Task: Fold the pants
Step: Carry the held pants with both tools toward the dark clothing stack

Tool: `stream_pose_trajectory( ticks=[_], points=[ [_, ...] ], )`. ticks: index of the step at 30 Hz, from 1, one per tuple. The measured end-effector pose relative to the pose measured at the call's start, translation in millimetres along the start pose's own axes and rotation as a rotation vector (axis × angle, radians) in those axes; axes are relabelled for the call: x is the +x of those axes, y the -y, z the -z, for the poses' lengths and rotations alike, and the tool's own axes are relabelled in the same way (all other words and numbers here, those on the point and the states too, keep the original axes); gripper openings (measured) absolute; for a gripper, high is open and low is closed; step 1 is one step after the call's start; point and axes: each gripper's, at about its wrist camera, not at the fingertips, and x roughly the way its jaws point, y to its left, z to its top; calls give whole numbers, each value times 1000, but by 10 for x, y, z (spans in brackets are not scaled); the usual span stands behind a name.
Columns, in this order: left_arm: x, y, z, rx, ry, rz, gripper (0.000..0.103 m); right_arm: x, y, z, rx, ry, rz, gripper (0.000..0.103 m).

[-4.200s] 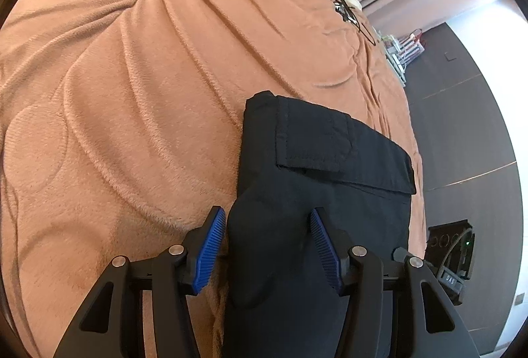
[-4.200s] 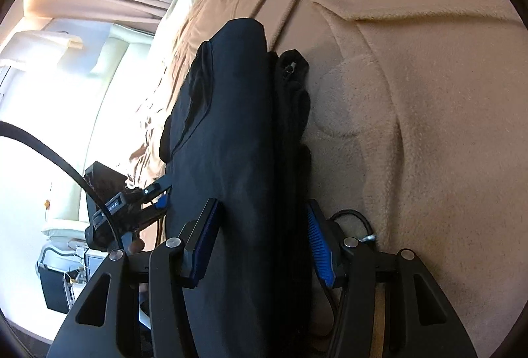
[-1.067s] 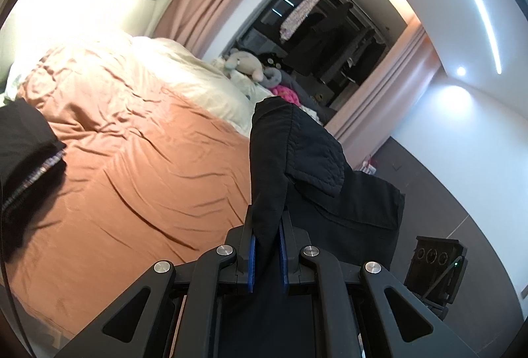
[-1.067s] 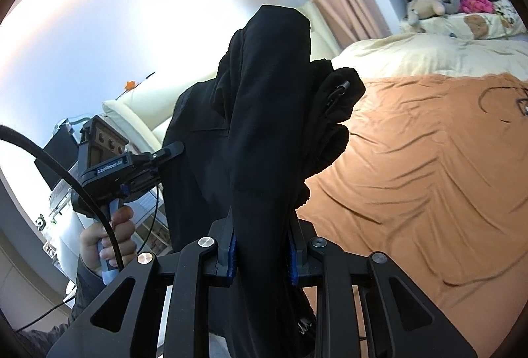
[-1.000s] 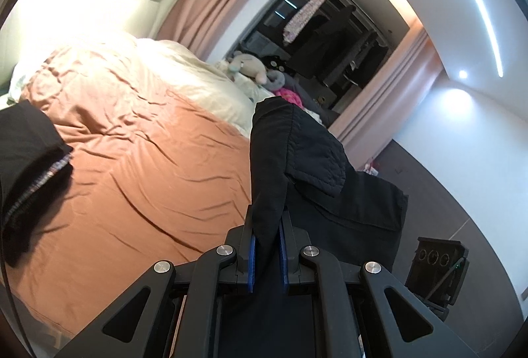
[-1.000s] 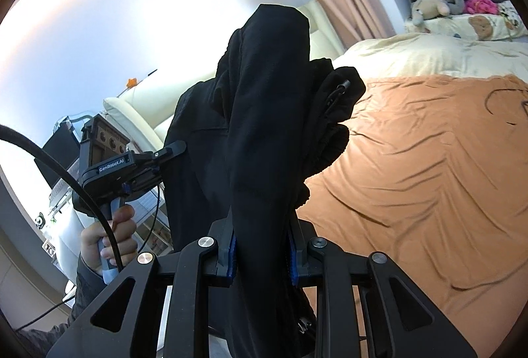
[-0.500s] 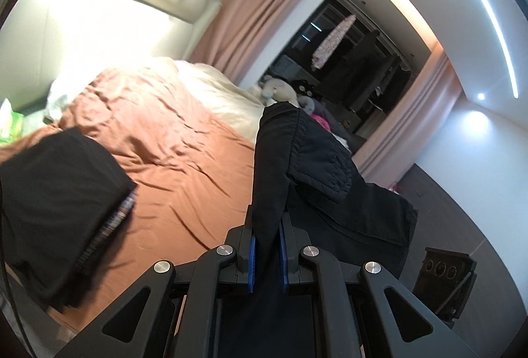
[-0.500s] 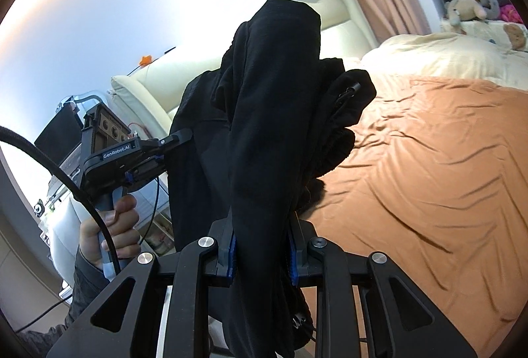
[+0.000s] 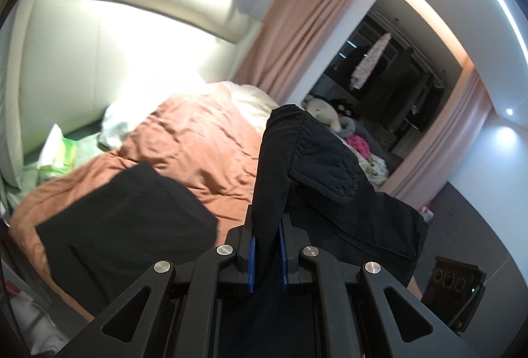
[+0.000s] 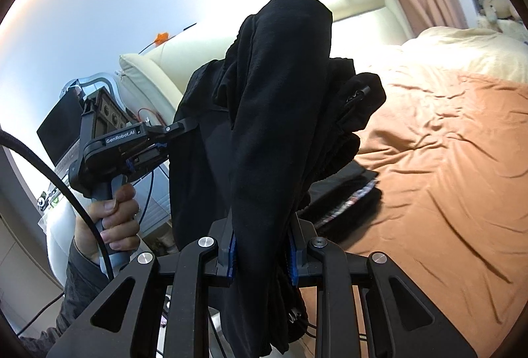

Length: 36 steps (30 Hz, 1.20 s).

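Observation:
The folded black pants (image 9: 316,166) hang in the air between both grippers, above the edge of the bed. My left gripper (image 9: 267,245) is shut on one end of them, its blue pads pinching the fabric. My right gripper (image 10: 262,254) is shut on the other end of the pants (image 10: 274,113), which drape over it. The left gripper (image 10: 178,128) also shows in the right wrist view, held by a hand. A stack of folded black clothes (image 9: 128,226) lies on the orange blanket below and to the left; it also shows in the right wrist view (image 10: 343,209).
The bed with the orange blanket (image 9: 198,133) (image 10: 445,166) stretches ahead. Cream pillows and soft toys (image 9: 325,113) lie at its head. A cream padded headboard (image 10: 184,61) and pink curtains (image 9: 303,38) stand behind. A green tissue pack (image 9: 59,150) lies at the left.
Both grippers, still shut on the pants, have swung left with them. The stack of folded black clothes has come nearer and now fills the lower left of the left wrist view.

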Motion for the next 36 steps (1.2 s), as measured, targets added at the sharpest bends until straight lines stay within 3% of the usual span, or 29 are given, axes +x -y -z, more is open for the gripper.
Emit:
stream_pose_trajectory(
  ticks=[14,18,23,33,36],
  points=[
    [-13,-755,-480,-13,27,-141,11,785,32,-125,34,-50,-91,20],
    [94,-1019,-600,-31,19,-150,11,989,104,-137,55,-58,-100,20],
    [393,-1321,-673,-61,-16,-173,11,1183,266,-129,80,-77,-92,20],
    [1032,-1542,-797,-53,-85,-204,11,1390,646,-119,134,-91,-57,20],
    [1250,-1590,-780,-46,-130,-245,12,1525,743,-96,157,-131,-22,25]
  ],
)
